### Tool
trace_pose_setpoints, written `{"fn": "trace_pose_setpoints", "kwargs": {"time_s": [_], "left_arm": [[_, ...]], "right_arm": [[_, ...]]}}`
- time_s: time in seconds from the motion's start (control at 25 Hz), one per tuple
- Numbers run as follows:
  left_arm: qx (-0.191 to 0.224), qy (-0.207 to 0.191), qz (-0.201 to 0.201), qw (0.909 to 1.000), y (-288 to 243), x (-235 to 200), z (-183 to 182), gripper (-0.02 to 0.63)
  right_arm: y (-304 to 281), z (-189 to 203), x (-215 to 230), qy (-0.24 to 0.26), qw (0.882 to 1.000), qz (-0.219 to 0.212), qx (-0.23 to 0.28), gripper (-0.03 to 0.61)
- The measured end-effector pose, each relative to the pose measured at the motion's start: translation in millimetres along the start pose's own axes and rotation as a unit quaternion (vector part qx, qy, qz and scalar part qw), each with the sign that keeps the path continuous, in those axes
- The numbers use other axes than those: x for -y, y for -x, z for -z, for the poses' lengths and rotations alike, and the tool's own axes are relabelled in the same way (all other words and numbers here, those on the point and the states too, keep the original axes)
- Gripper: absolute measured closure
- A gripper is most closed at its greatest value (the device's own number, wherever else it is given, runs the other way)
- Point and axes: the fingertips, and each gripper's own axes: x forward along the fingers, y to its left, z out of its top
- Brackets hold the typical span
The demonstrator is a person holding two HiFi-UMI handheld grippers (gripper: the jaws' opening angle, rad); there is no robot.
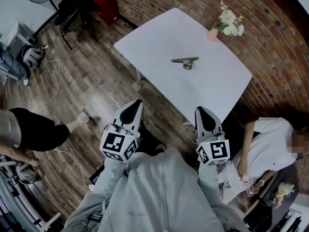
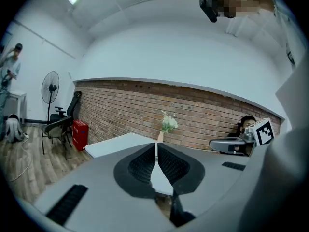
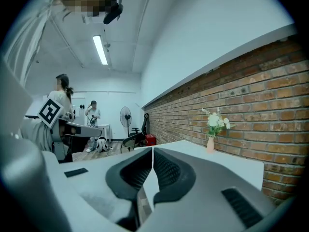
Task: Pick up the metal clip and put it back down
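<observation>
The metal clip lies flat near the middle of the white table, seen only in the head view. My left gripper hovers over the wooden floor short of the table's near edge, jaws together and empty. My right gripper is beside it at the table's near corner, also shut on nothing. Both are well short of the clip. In the left gripper view the left gripper tips meet; in the right gripper view the right gripper tips touch too. The clip is hidden in both gripper views.
A small vase of white flowers stands at the table's far edge by the brick wall. A person in white sits at the right. Another person's leg is at the left. A chair, a red box and cables lie beyond.
</observation>
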Motion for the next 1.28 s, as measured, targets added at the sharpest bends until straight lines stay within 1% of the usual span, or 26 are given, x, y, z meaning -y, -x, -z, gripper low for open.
{"fn": "trace_pose_setpoints", "kwargs": {"time_s": [0.28,0.56,0.76,0.96,1.12,1.28], "left_arm": [[-0.006,-0.012,0.024,0.9996,-54,-71,-35,0.578],[-0.024,-0.020,0.058,0.9978,-87,-125,-49,0.583],[-0.051,-0.022,0.089,0.9945,-99,-139,-43,0.586],[-0.066,-0.014,0.109,0.9918,-116,-146,-35,0.588],[-0.081,-0.011,0.123,0.9890,-134,-145,-28,0.588],[-0.087,-0.014,0.135,0.9869,-160,-141,-27,0.588]], "right_arm": [[-82,-25,2,-0.002,1.000,0.023,0.003,0.554],[-133,-28,-4,-0.020,0.997,0.068,-0.004,0.554],[-146,-23,-9,-0.032,0.995,0.096,-0.019,0.554],[-157,-19,-4,-0.034,0.993,0.113,-0.032,0.554],[-157,-5,9,-0.048,0.989,0.133,-0.048,0.554],[-163,-2,31,-0.053,0.986,0.148,-0.052,0.554]]}}
